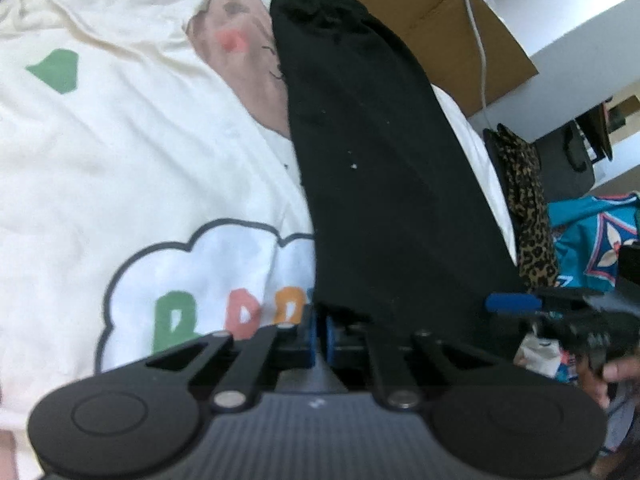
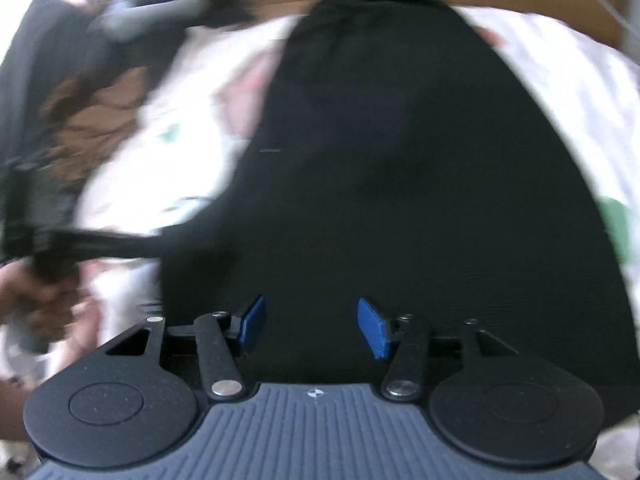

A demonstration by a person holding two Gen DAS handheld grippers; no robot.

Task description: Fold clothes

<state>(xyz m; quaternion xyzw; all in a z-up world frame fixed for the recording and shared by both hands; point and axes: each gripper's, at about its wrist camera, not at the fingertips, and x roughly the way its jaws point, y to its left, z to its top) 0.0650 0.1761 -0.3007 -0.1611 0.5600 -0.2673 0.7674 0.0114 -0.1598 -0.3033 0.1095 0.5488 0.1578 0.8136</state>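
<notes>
Left gripper: blue-padded jaws pressed together on the near left corner of a long black fabric garment. The garment runs away from the jaws, lying over a cream printed sheet with a cloud outline and coloured letters. Right gripper: blue pads spread apart, hovering over the same black garment, nothing pinched between them; view blurred. Beyond the sheet, a brown cardboard box and a white cable; beside the sheet, leopard-print cloth and teal patterned fabric.
</notes>
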